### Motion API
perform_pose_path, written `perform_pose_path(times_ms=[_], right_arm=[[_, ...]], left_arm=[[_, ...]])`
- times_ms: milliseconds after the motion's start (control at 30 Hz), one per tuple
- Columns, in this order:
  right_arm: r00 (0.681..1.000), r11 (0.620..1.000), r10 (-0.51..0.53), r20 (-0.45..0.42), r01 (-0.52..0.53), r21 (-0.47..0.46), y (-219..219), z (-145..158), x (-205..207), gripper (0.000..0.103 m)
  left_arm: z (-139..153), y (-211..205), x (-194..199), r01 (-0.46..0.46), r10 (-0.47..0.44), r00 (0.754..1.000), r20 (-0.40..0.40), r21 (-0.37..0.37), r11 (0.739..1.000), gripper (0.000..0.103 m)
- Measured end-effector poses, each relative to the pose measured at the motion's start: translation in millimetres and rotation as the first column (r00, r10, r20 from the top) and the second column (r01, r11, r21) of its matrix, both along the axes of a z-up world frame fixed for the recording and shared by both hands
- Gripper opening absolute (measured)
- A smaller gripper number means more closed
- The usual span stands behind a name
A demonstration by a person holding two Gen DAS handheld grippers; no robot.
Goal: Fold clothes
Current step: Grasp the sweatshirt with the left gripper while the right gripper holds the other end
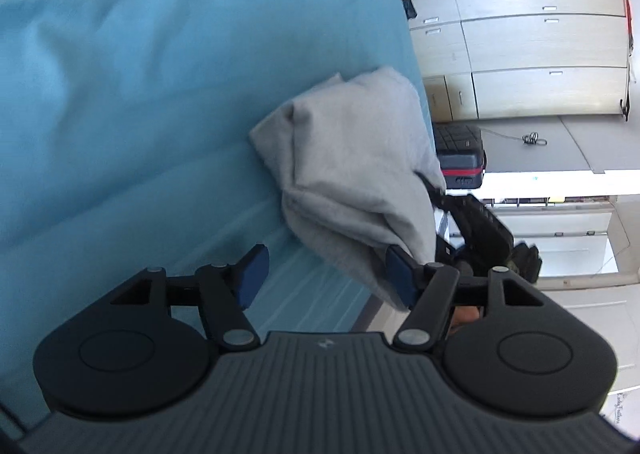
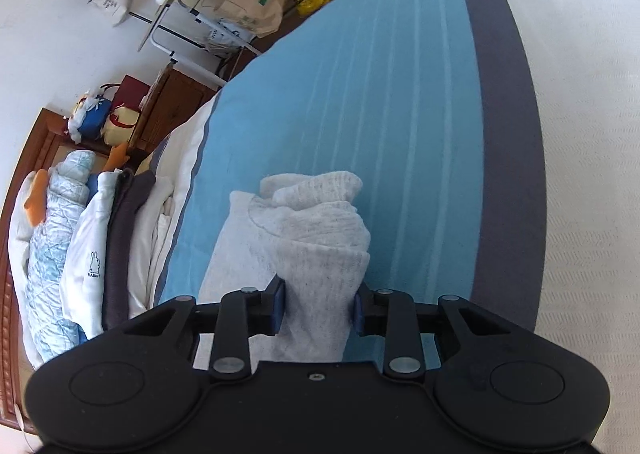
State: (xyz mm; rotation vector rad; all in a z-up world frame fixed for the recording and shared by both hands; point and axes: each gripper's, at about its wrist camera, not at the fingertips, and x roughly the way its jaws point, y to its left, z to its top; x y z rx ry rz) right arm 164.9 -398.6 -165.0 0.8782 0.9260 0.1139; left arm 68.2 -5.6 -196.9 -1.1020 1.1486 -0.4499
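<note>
**Grey garment clamped in the right gripper, left gripper spread beside it**

The pale heather-grey knit garment (image 2: 316, 238), bunched into thick folds, lies on the blue bed cover with lighter stripes (image 2: 360, 93), near the bed's edge. The right gripper (image 2: 318, 310) is clamped on the near end of this bundle: both blue pads press into the cloth, one on each side, and the fabric fills the gap between them.

In the left wrist view the same grey garment (image 1: 352, 157) hangs in a loose lump over the blue cover (image 1: 120, 93). The left gripper (image 1: 326, 278) has its jaws well apart; the right-hand blue pad (image 1: 400, 278) lies against the lower fold of the cloth, while the other pad stands clear over the cover, so nothing is pinched. The black frame of the right gripper (image 1: 480, 230) shows past the garment.

Beside the bed lies a stack of folded clothes, among them a white top with a small rabbit print (image 2: 90, 254); the tiny word under the rabbit may read "RABBIT", though it is too small to be sure. A brown paper bag with a green label (image 2: 256, 1) stands on a rack; its lettering is unreadable.
</note>
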Motion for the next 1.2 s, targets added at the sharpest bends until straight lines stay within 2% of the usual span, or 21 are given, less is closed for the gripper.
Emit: perform_pose_path(times_ms=[33, 67, 100, 133, 200, 267, 367, 400, 433, 567, 633, 733, 767, 833, 867, 933, 1000, 1033, 1100, 1133, 1200], right_arm=[[1.0, 1.0, -0.001, -0.003, 0.001, 0.004, 0, -1, 1, 0.036], [1.0, 1.0, -0.003, -0.007, 0.003, 0.009, 0, -2, 2, 0.036], [1.0, 1.0, -0.004, -0.01, 0.004, 0.012, 0, -3, 3, 0.036], [1.0, 1.0, -0.006, -0.015, 0.007, 0.017, 0, -4, 4, 0.036], [1.0, 1.0, -0.01, -0.023, 0.01, 0.029, 0, -5, 5, 0.037], [1.0, 0.999, -0.009, -0.026, 0.01, 0.035, 1, -6, 6, 0.037], [1.0, 1.0, -0.005, -0.022, 0.005, 0.028, 3, -5, 6, 0.038], [1.0, 1.0, -0.003, -0.019, 0.003, 0.024, 3, -4, 6, 0.038], [1.0, 1.0, -0.001, -0.017, 0.002, 0.021, 4, -4, 6, 0.038], [1.0, 0.999, -0.008, -0.018, 0.008, 0.053, 1, -7, 6, 0.038], [1.0, 0.998, -0.009, -0.017, 0.011, 0.07, 0, -8, 5, 0.038], [1.0, 0.998, -0.004, -0.01, 0.004, 0.069, 1, -8, 6, 0.04], [1.0, 0.998, -0.008, -0.012, 0.009, 0.069, 2, -9, 6, 0.043], [1.0, 0.997, -0.023, -0.013, 0.024, 0.077, 4, -11, 7, 0.052], [1.0, 0.997, -0.023, 0.001, 0.023, 0.075, 7, -13, 9, 0.055], [0.999, 0.998, -0.011, 0.037, 0.009, 0.056, 14, -15, 12, 0.058], [0.995, 0.999, 0.019, 0.095, -0.016, -0.031, 24, -9, 14, 0.054], [0.991, 0.997, 0.037, 0.126, -0.028, -0.078, 30, -5, 15, 0.047], [0.96, 0.97, 0.122, 0.253, -0.061, -0.236, 51, 14, 6, 0.041], [0.936, 0.947, 0.17, 0.307, -0.069, -0.312, 62, 24, 2, 0.039], [0.899, 0.909, 0.24, 0.365, -0.077, -0.409, 83, 39, -5, 0.038]], left_arm=[[-3, 0, -2, -0.003, 0.002, 1.0, -0.026, -0.039, 0.999, 0.065], [-11, 0, -5, -0.023, 0.012, 0.996, -0.085, -0.13, 0.991, 0.067], [-21, -1, -9, -0.07, 0.032, 0.988, -0.152, -0.246, 0.967, 0.068], [-32, -3, -13, -0.124, 0.046, 0.974, -0.221, -0.357, 0.926, 0.068], [-35, -4, -19, -0.204, 0.1, 0.961, -0.258, -0.416, 0.886, 0.068], [-27, -3, -22, -0.264, 0.191, 0.955, -0.227, -0.358, 0.896, 0.072], [-28, -8, -25, -0.36, 0.278, 0.923, -0.267, -0.339, 0.869, 0.082], [-31, -13, -24, -0.378, 0.283, 0.913, -0.293, -0.347, 0.858, 0.084], [-33, -21, -21, -0.367, 0.263, 0.913, -0.311, -0.349, 0.862, 0.084], [-34, -56, -3, -0.282, 0.183, 0.927, -0.328, -0.287, 0.915, 0.087], [-38, -63, 7, -0.315, 0.206, 0.909, -0.362, -0.273, 0.909, 0.087], [-46, -64, 30, -0.356, 0.221, 0.905, -0.363, -0.362, 0.862, 0.085], [-43, -62, 40, -0.318, 0.202, 0.924, -0.326, -0.356, 0.878, 0.084], [-31, -58, 54, -0.242, 0.171, 0.956, -0.238, -0.31, 0.919, 0.057], [-24, -58, 58, -0.21, 0.162, 0.968, -0.19, -0.27, 0.939, 0.056], [-9, -57, 65, -0.151, 0.136, 0.986, -0.095, -0.185, 0.971, 0.03], [6, -56, 72, -0.099, 0.099, 0.995, -0.003, -0.092, 0.991, 0.023], [15, -59, 71, -0.077, 0.078, 0.996, 0.046, -0.035, 0.996, 0.021], [36, -65, 70, -0.042, 0.026, 0.989, 0.142, 0.106, 0.993, 0.02], [49, -68, 69, -0.029, -0.007, 0.982, 0.188, 0.191, 0.981, 0.02], [75, -74, 68, -0.017, -0.085, 0.96, 0.267, 0.358, 0.933, 0.02]])
